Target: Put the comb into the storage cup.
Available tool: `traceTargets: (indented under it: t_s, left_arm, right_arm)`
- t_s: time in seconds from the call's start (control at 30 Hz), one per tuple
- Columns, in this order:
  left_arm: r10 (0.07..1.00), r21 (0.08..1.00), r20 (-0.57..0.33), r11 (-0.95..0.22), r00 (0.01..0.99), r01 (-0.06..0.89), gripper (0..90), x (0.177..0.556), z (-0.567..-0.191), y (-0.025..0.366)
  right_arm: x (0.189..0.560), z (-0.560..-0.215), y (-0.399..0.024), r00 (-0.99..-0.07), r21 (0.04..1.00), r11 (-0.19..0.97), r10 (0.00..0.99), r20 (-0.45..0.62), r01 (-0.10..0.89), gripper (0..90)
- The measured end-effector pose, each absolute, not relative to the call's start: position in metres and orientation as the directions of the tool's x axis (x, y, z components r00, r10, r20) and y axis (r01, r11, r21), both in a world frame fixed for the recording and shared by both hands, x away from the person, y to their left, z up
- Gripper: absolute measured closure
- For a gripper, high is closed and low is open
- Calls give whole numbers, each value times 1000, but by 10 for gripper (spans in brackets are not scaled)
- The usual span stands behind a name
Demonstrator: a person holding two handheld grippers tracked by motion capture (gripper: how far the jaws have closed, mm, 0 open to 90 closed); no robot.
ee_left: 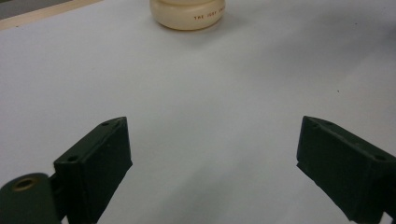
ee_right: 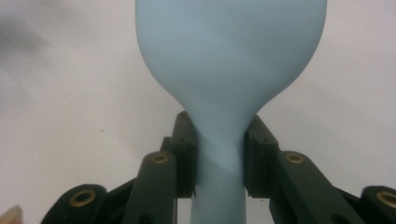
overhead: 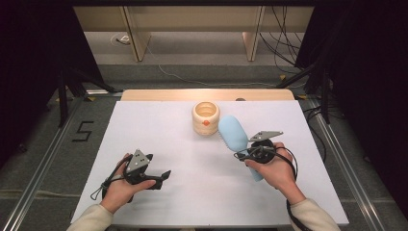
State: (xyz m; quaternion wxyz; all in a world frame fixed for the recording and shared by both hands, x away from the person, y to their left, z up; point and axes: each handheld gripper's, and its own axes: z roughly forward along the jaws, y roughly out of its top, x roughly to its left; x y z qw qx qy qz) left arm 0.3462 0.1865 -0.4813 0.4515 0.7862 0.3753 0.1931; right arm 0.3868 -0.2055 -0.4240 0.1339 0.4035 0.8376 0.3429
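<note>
on the white table (overhead: 159,139), toward its far middle, stands a cream cup (overhead: 206,117) with a small orange mark on its side; the left gripper view shows its base (ee_left: 188,15) with a line of tiny lettering. just beside it on the right lies the broad head of a light blue brush (overhead: 233,134), and the right gripper (overhead: 257,147) has its jaws pressed tight against both sides of the narrow neck (ee_right: 219,154). the left gripper (overhead: 163,177) sits near the table's left front, jaws spread wide with nothing between them, well apart from the cup
</note>
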Motion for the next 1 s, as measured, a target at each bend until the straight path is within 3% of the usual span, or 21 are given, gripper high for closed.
traceTargets:
  t_s: [1.0]
  left_arm:
    - [777, 866, -50, -279, 628, 414, 88, 347, -479, 188]
  right_arm:
    - [385, -421, -203, -630, 752, 374, 774, 71, 543, 707]
